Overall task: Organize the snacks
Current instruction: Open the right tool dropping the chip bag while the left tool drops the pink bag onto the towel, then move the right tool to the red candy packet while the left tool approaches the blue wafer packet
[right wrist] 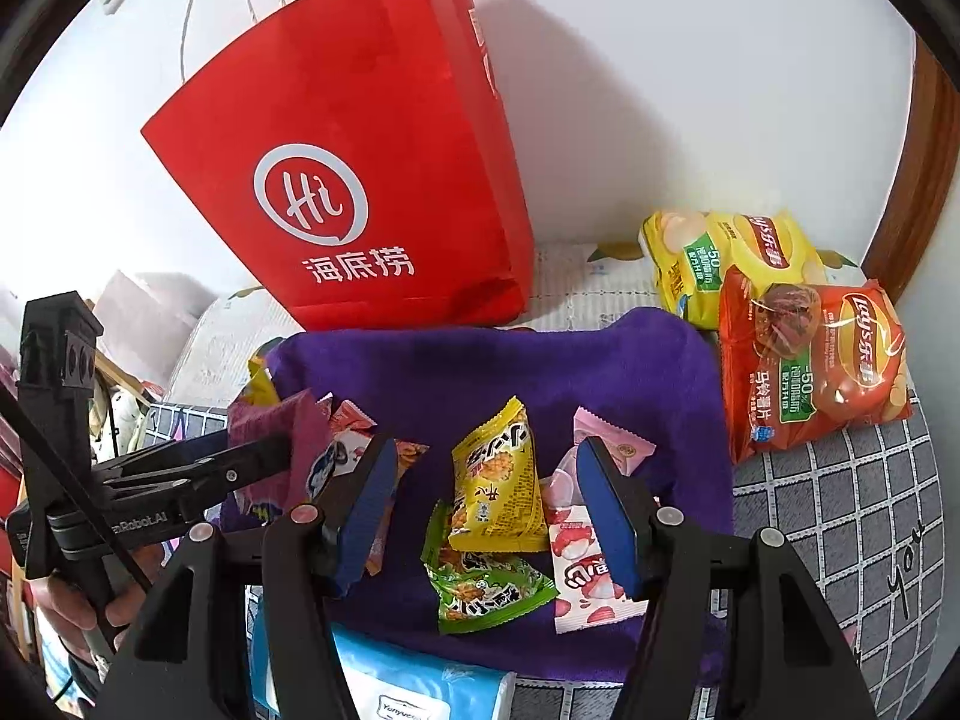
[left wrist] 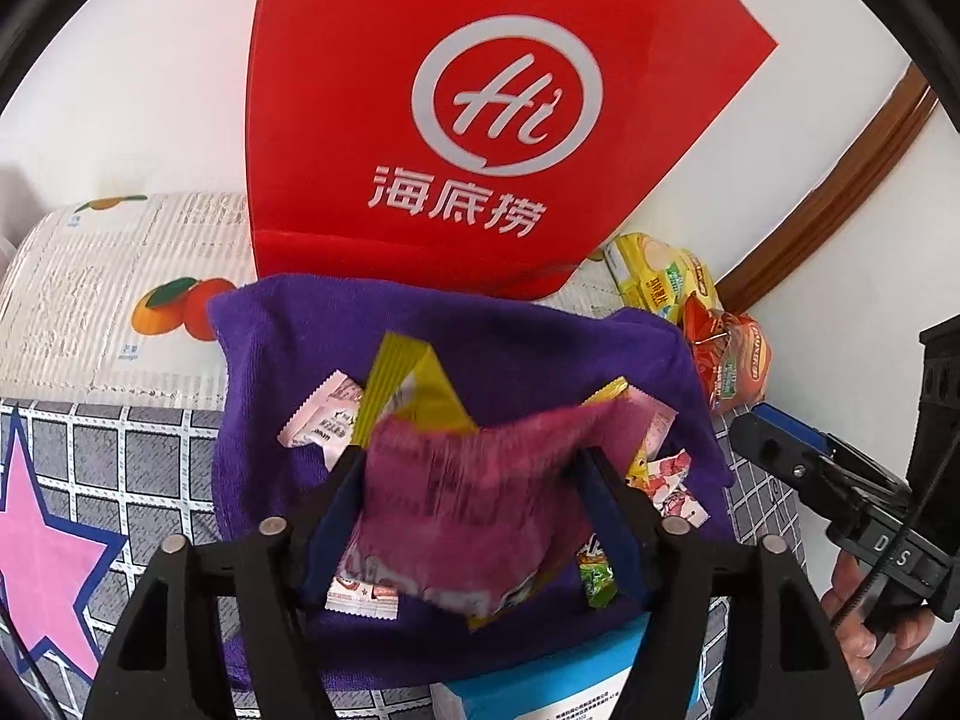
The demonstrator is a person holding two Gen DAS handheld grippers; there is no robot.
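The left gripper [left wrist: 474, 480] has a magenta snack packet [left wrist: 474, 498] between its blue pads, though the blurred foil leaves it unclear whether they press or have let go. The right gripper [right wrist: 486, 510] hangs open and empty over a yellow snack packet [right wrist: 498, 480] and a green snack packet [right wrist: 486, 588] on the purple cloth [right wrist: 540, 372]. The red paper bag [right wrist: 360, 180] stands behind, with two chip bags [right wrist: 804, 360] to the right. The magenta packet could slide out and land among the loose snacks, scattering them. The light bag may also tip if bumped.
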